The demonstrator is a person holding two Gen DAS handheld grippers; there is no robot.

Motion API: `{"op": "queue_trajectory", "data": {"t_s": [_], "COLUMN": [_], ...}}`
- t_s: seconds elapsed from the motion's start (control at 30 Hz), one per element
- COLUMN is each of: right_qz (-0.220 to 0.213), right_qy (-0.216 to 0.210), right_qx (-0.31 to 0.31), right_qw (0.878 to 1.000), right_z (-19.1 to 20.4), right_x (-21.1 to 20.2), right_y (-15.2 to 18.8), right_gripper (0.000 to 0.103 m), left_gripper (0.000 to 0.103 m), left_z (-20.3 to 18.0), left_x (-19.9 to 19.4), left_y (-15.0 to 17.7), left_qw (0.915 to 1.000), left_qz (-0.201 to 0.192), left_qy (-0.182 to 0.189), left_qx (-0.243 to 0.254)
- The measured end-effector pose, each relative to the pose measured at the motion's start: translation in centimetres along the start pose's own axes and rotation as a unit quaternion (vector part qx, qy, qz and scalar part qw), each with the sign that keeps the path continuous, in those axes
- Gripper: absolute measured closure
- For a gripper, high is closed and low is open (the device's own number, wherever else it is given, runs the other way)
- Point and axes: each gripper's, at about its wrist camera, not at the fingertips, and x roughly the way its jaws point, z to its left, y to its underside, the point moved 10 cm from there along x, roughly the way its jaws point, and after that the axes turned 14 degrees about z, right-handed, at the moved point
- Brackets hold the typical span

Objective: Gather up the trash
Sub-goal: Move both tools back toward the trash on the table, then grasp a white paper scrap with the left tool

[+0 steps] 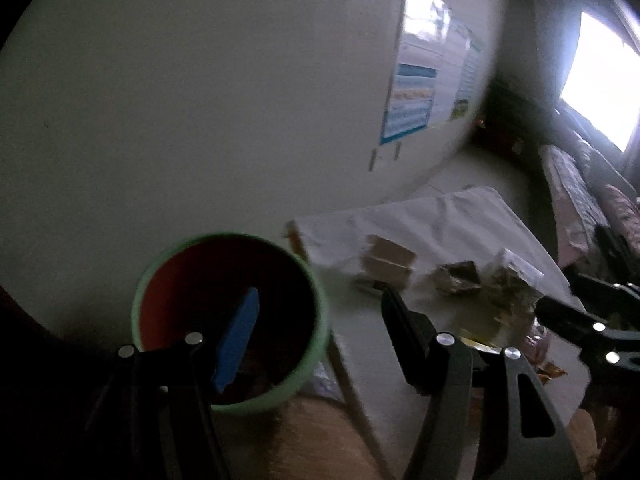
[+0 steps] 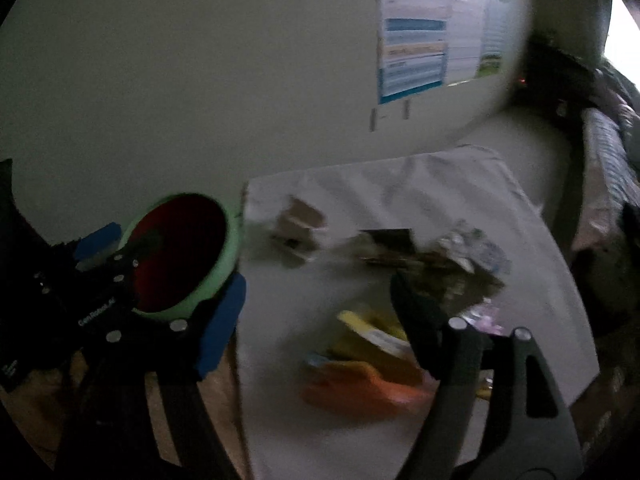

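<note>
The trash lies scattered on the white sheet (image 2: 460,208) that covers the low bench, well to the right of the green bin (image 2: 224,264): a pale cardboard piece (image 2: 300,220) at the far side, crumpled dark wrappers (image 2: 432,264) in the middle, and a yellow packet (image 2: 372,336) and an orange packet (image 2: 360,392) nearest.

The left gripper (image 1: 316,328) is grasping the bin by its rim (image 1: 316,292), one blue-padded finger inside and the black one outside, probably to keep the mouth tipped toward the litter so pieces can be dropped straight in.

The right gripper (image 2: 316,312) hangs above the bench edge between bin and trash, its fingers released and apart with nothing between them, apparently ready to reach for another piece.

Both views are dim and smeared. The bin's dark inside hides whatever it holds, and the wrappers blur into one heap, so I cannot count them. The poster (image 2: 416,48) on the wall is unreadable.
</note>
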Motion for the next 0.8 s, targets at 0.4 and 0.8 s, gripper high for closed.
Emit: {"op": "queue_trajectory", "data": {"t_s": [0.4,0.8], "right_qz": [0.004,0.007], "right_qy": [0.014,0.009], "right_qx": [0.105,0.188], "right_qw": [0.994,0.982], "right_z": [-10.6,-16.2], "right_x": [-0.4,-0.3], "right_y": [5.1,8.5], "right_gripper": [0.025,0.025], "left_gripper": [0.042,0.042], "left_z": [-6.8,-8.7], "left_x": [0.6,10.0], "left_y": [1.4,-2.5], "left_qw": [0.9972,0.9955], "left_qz": [0.029,0.080], "left_qy": [0.014,0.003], "left_qx": [0.068,0.050]}}
